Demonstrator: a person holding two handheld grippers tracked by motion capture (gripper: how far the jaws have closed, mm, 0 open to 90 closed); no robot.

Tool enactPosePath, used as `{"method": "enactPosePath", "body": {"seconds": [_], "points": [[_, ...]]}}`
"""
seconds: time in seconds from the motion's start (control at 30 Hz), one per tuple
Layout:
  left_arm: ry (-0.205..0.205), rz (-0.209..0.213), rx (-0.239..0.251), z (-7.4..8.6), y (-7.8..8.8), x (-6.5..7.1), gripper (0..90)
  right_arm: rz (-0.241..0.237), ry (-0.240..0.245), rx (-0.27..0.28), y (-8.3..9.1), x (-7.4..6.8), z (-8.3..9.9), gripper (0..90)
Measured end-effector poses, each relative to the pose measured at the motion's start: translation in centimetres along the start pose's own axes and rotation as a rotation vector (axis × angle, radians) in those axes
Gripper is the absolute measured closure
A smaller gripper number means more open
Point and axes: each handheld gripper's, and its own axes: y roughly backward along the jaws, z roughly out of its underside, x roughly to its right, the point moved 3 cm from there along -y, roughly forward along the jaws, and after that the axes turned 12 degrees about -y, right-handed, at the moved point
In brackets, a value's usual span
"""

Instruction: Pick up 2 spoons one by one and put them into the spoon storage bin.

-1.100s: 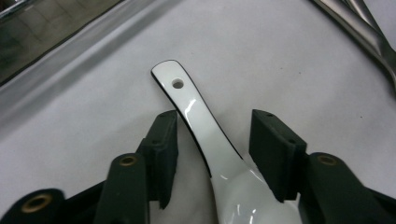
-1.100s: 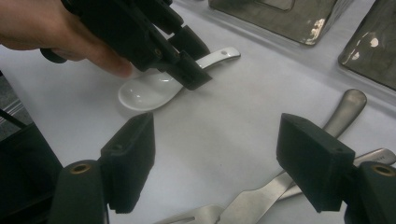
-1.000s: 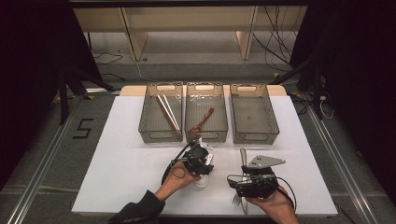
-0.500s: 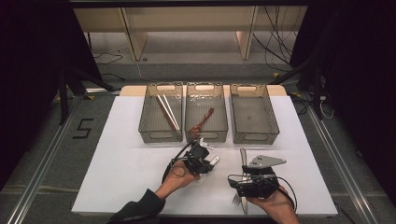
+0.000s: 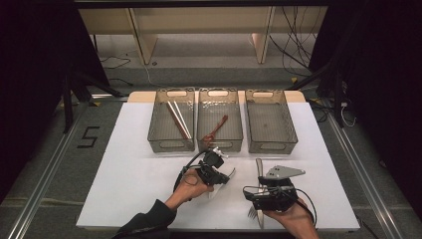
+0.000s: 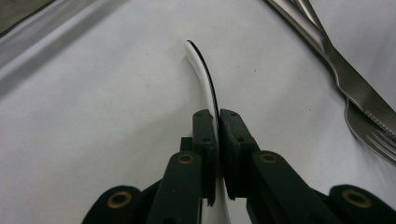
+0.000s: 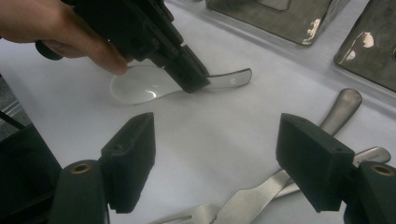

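A white ceramic spoon (image 7: 140, 88) lies on the white table, its handle (image 6: 203, 74) pinched between the jaws of my left gripper (image 6: 217, 121). Those jaws have just been closing and now press on the handle from both sides. In the high view the left gripper (image 5: 219, 175) sits at the table's front middle with the spoon (image 5: 230, 174) under it. My right gripper (image 7: 217, 144) stands open, nothing between its jaws, just above a metal knife (image 5: 259, 169) and fork (image 5: 251, 214). In the high view the right gripper (image 5: 251, 193) is at front right.
Three clear bins stand in a row at the back: the left one (image 5: 158, 130) holds chopsticks (image 5: 177, 119), the middle one (image 5: 235, 130) a brown spoon (image 5: 217, 128), the right one (image 5: 271, 124) nothing. The metal knife (image 6: 336, 65) and fork (image 6: 373, 135) lie close to the white spoon.
The left gripper's jaws have closed onto the white spoon's handle. Both hands have kept their places, and the right gripper has stayed open.
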Motion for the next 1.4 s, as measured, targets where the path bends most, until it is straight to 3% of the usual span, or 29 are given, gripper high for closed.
{"method": "enactPosePath", "body": {"seconds": [0.23,0.67,0.93,1.4], "points": [[0.005,-0.009,0.028,0.0,0.9,-0.6,85.3,0.001,-0.001,0.004,0.1,0.1,0.0,29.3],[0.044,-0.016,0.166,-0.7,5.1,-2.5,85.2,0.002,-0.004,0.009,0.2,0.1,0.0,29.3],[0.059,-0.054,0.244,-1.6,7.5,-4.0,85.1,0.002,-0.005,0.009,0.1,0.1,0.0,29.3],[0.084,-0.137,0.312,-4.8,9.6,-7.6,85.1,-0.002,-0.006,0.010,0.2,0.1,0.0,29.3]]}}
